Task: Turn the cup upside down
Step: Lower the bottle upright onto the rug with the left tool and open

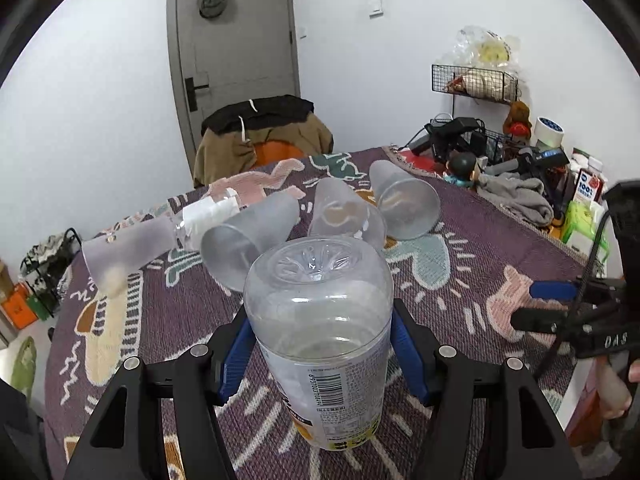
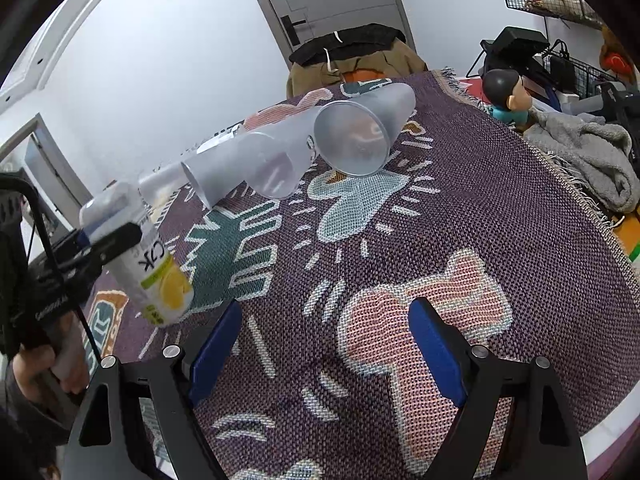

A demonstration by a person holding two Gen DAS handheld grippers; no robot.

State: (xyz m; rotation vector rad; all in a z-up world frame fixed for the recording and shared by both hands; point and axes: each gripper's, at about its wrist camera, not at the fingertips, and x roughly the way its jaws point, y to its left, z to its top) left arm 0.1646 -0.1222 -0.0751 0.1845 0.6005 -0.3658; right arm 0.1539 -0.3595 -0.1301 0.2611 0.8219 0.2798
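My left gripper is shut on a clear plastic bottle with a yellow label, held bottom up with its cap end down near the patterned cloth. The bottle also shows in the right wrist view, clamped by the left gripper. Several frosted plastic cups lie on their sides beyond it: one at the left, one, one and one at the right. My right gripper is open and empty over the cloth; it shows at the right in the left wrist view.
A purple patterned cloth covers the table. A grey towel, a doll figure, wire baskets and clutter crowd the right edge. A chair draped with clothes stands behind the table by the door.
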